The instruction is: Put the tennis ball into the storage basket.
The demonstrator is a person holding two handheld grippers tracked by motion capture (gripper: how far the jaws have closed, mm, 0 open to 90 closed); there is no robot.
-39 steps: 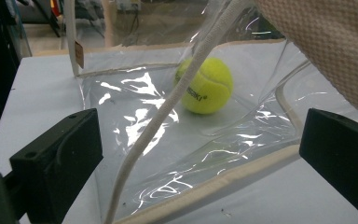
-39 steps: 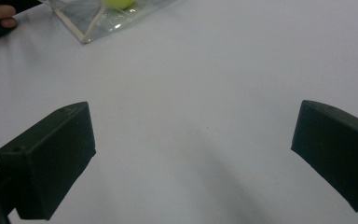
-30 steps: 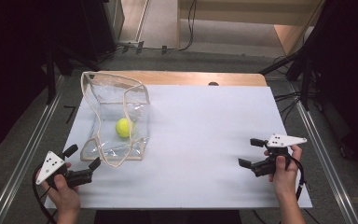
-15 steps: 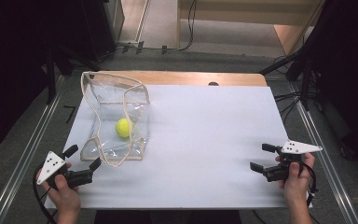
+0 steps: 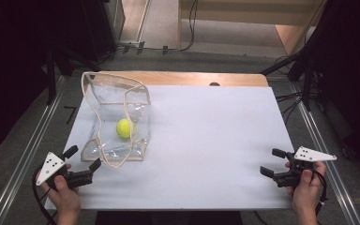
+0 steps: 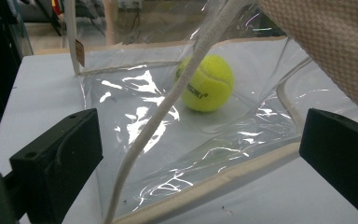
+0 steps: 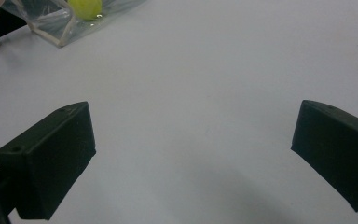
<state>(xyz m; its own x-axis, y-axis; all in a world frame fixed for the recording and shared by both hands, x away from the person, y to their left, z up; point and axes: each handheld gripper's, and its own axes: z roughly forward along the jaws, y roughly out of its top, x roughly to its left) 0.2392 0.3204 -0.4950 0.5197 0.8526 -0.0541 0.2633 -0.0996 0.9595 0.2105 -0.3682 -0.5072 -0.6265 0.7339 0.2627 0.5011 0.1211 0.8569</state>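
The tennis ball (image 5: 124,127) already lies inside the clear plastic bag (image 5: 115,145) at the desk's (image 5: 206,140) left side, so little seems left. The left gripper (image 5: 83,159) sits just beside the bag, wide open and empty; the right gripper (image 5: 274,162) is well apart, likewise. The ball's print is partly hidden, ending "…SAKI".

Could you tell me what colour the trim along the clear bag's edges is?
Beige trim, clearest in the left gripper view.
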